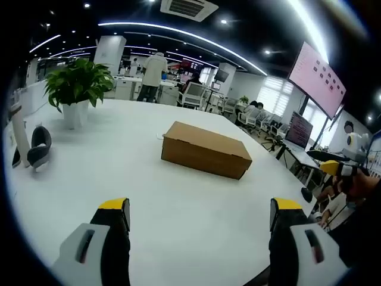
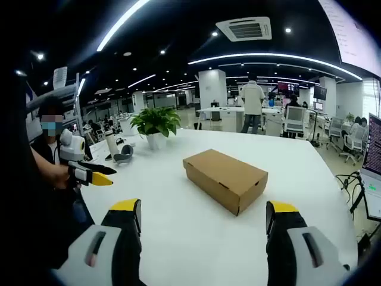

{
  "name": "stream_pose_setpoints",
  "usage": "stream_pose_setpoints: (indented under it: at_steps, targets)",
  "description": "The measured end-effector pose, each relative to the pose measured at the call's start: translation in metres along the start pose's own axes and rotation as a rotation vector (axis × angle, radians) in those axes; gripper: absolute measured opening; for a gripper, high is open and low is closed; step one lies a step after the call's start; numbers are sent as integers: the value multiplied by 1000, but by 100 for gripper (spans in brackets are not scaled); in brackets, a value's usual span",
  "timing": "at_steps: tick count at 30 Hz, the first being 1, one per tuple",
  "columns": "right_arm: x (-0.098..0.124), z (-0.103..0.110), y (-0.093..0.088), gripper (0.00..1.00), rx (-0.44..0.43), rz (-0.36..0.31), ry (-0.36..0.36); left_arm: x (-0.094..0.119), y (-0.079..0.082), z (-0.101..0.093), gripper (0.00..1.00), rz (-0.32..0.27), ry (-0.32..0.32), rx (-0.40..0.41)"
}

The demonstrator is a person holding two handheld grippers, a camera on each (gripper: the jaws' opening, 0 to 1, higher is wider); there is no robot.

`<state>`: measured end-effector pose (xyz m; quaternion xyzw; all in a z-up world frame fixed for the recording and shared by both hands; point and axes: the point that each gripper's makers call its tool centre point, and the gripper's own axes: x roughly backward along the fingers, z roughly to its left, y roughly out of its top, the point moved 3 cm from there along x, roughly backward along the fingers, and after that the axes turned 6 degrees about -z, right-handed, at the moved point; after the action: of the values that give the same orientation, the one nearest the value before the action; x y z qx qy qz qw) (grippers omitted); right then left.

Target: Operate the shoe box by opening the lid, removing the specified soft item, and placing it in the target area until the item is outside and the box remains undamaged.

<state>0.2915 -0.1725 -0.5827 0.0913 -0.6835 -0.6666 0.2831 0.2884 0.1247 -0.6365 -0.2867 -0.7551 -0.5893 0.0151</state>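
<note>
A plain brown cardboard shoe box [image 1: 205, 149] lies on the white table [image 1: 119, 173] with its lid down, so nothing inside it shows. My left gripper [image 1: 201, 208] is open, well short of the box, with its yellow-tipped jaws spread wide over bare tabletop. In the right gripper view the same box [image 2: 225, 179] lies ahead and a little right. My right gripper [image 2: 203, 208] is also open and holds nothing. The left gripper [image 2: 110, 176] shows at the left of that view, held in a person's hand beyond the table's edge.
A potted green plant [image 1: 77, 89] in a white pot stands at the far side of the table [image 2: 178, 238]. A dark headset-like object [image 1: 38, 146] on a stand sits near it. The table's rounded edge [image 1: 280, 179] runs close behind the box. People, desks and chairs stand beyond.
</note>
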Motion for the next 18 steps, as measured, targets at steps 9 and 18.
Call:
stream_pose_setpoints:
  at_steps: [9,18]
  targets:
    - [0,1,-3,89,9,9,1,3,1,4,99,11,29,-81]
    - [2,2,-4,90,-17,-2,-4,1,-4,-4,99,34,-12,-55]
